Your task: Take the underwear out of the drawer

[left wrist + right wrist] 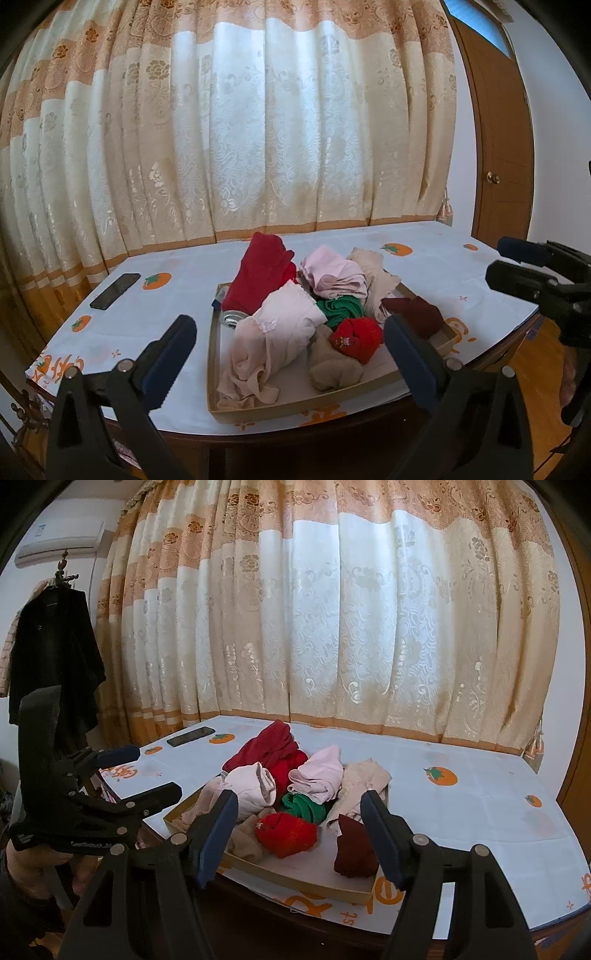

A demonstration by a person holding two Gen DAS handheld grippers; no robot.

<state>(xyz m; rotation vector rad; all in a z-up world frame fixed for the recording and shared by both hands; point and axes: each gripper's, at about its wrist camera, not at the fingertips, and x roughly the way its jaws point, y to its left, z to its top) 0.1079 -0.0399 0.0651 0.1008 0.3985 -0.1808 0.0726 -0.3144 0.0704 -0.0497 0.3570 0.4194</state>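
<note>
A shallow cardboard drawer tray (213, 343) (317, 884) sits on the table, piled with rolled underwear: dark red (258, 273), pale pink (280, 325), light pink (332, 273), green (340, 310), bright red (356, 338) (288, 832), beige (332, 365) and maroon (417, 314) (352, 853). My left gripper (291, 354) is open and empty, hovering just in front of the tray's near edge. My right gripper (299, 834) is open and empty, in front of the tray's near corner. Each gripper shows in the other's view: the right one (513, 264), the left one (155, 771).
The table (461, 280) has a white cloth with orange fruit prints. A black phone (115, 291) (191, 736) lies at its far left. Curtains hang behind. A wooden door (498, 147) stands at the right. A dark coat (55, 657) hangs at the left.
</note>
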